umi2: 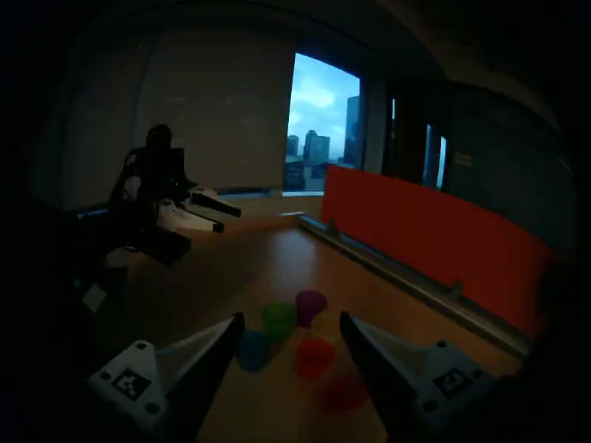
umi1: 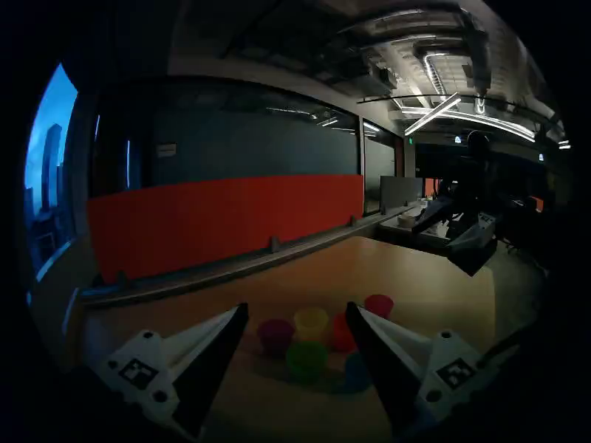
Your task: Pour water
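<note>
Several small plastic cups stand in a cluster on the wooden table (umi1: 414,273): purple (umi1: 275,334), yellow (umi1: 311,322), green (umi1: 306,359), orange (umi1: 340,334), red (umi1: 379,304) and blue (umi1: 357,371). My left gripper (umi1: 295,306) hovers open just short of them, nothing between its fingers. In the right gripper view the green cup (umi2: 278,319), purple cup (umi2: 310,306), blue cup (umi2: 253,349), orange cup (umi2: 315,356) and red cup (umi2: 343,391) lie ahead of my open right gripper (umi2: 290,316). Each gripper faces the other across the cups: right gripper (umi1: 443,235), left gripper (umi2: 230,220).
An orange-red partition (umi1: 221,214) with a metal rail runs along one long side of the table. A window (umi2: 325,122) shows city towers at dusk. The room is dim. Desks and a dark chair (umi1: 476,148) stand beyond the table's far end.
</note>
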`<state>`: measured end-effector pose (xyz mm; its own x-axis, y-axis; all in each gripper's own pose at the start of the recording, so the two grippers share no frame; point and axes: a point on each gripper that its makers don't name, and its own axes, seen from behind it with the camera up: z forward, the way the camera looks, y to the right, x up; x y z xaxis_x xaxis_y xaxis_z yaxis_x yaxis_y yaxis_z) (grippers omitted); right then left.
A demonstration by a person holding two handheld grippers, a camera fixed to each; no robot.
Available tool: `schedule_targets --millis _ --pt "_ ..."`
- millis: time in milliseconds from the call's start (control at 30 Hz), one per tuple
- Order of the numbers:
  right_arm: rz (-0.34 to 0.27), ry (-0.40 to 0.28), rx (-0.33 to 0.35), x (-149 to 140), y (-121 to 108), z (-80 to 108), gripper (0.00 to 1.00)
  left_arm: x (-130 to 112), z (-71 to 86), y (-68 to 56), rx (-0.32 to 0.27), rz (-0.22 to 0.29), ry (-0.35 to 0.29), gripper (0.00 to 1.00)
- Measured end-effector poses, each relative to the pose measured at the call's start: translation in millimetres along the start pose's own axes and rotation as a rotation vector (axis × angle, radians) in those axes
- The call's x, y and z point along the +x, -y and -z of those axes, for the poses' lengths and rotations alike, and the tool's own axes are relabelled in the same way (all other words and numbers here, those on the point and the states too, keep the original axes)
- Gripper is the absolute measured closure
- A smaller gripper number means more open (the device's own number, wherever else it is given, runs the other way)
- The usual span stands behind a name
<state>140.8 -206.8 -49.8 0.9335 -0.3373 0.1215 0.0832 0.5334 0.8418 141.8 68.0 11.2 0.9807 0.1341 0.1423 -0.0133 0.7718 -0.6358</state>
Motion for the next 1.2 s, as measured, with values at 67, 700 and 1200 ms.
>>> schedule_targets --millis 67,700,1200 --pt "0.002 0.01 0.005 -3 1 -1.7 0.01 -4 -0.5 -0.9 -0.003 -0.016 0.018 0.02" --pt "0.03 0.094 0.097 -38 20 -33.5 0.01 -29 -2.7 -0.2 -0.015 -0.043 0.095 0.02" --pt "0.04 0.161 0.147 -88 36 -79.0 0.01 -47 -5.0 4.4 -0.007 -0.036 0.117 0.02"
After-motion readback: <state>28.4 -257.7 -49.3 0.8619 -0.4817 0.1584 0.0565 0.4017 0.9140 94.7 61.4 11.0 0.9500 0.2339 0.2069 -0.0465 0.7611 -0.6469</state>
